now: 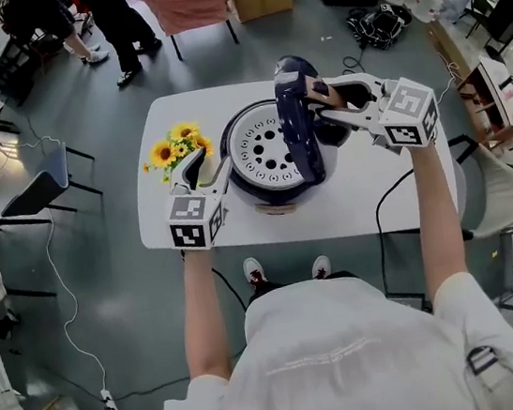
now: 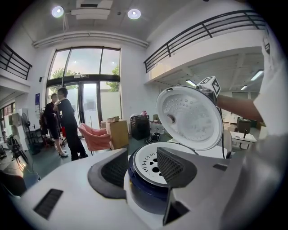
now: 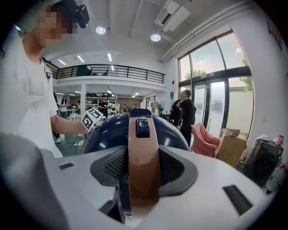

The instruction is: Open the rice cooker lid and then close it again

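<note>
Two hand-held grippers are flanking a dark-blue rice cooker (image 1: 268, 188), which is sitting at the centre of a white table (image 1: 352, 209) in the head view. At the table's left, a bunch of sunflowers (image 1: 176, 150) is standing near the cooker. Just right of the flowers, the left gripper (image 1: 211, 161) is pointing at the cooker's left side. In the left gripper view its jaws are standing wide apart, with the cooker's near wall and rim showing between them. Whether either pad is touching the wall cannot be told. At frame centre the perforated inner plate (image 1: 263, 148) is lying exposed. Right of it, the lid (image 1: 300, 131) is standing raised, near upright. At the right, the right gripper (image 1: 326, 104) is reaching in toward the lid's top. In the right gripper view its jaws are clamping the copper-coloured handle band (image 3: 143, 166) running down the lid's dome, one pad pressing each side.
</note>
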A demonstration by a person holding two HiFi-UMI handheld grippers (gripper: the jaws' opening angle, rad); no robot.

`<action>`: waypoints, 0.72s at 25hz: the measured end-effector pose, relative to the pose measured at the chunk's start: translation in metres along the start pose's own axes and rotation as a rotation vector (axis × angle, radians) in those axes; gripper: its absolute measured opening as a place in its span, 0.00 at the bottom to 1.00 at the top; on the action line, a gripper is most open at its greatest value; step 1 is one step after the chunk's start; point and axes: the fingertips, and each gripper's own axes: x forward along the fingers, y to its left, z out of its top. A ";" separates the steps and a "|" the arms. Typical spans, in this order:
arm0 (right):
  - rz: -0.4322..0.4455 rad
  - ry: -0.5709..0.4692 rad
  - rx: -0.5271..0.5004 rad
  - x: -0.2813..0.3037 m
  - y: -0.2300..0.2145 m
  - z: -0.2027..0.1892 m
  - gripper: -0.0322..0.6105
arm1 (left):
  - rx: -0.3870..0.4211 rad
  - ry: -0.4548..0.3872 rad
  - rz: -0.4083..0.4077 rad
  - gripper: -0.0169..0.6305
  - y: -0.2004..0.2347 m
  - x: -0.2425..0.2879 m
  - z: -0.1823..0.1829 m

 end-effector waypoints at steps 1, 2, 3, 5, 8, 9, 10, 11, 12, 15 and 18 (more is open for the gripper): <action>-0.005 -0.011 0.004 -0.004 -0.001 -0.002 0.37 | 0.003 0.003 -0.005 0.36 -0.003 0.003 -0.001; -0.010 -0.018 0.007 -0.007 -0.002 -0.003 0.37 | 0.006 0.005 -0.010 0.36 -0.006 0.005 -0.001; -0.014 -0.023 0.009 -0.010 -0.002 -0.005 0.37 | 0.009 0.006 -0.014 0.36 -0.010 0.007 -0.001; -0.023 -0.029 0.011 -0.014 -0.003 -0.007 0.37 | 0.014 0.007 -0.022 0.36 -0.016 0.009 0.000; -0.035 -0.038 0.018 -0.023 -0.004 -0.010 0.37 | 0.019 0.009 -0.031 0.36 -0.025 0.012 0.002; -0.038 -0.042 0.023 -0.028 -0.006 -0.012 0.37 | 0.019 0.010 -0.032 0.36 -0.029 0.013 0.002; -0.040 -0.046 0.029 -0.033 -0.008 -0.015 0.37 | 0.020 0.012 -0.032 0.36 -0.034 0.016 0.002; -0.042 -0.049 0.034 -0.039 -0.010 -0.018 0.37 | 0.021 0.014 -0.033 0.36 -0.039 0.018 0.003; -0.045 -0.052 0.039 -0.044 -0.012 -0.021 0.37 | 0.022 0.017 -0.034 0.36 -0.043 0.020 0.003; -0.060 -0.066 0.043 -0.051 -0.014 -0.022 0.38 | 0.023 0.018 -0.036 0.36 -0.050 0.020 0.005; -0.074 -0.096 0.045 -0.054 -0.015 -0.023 0.38 | 0.026 0.018 -0.036 0.36 -0.050 0.016 0.006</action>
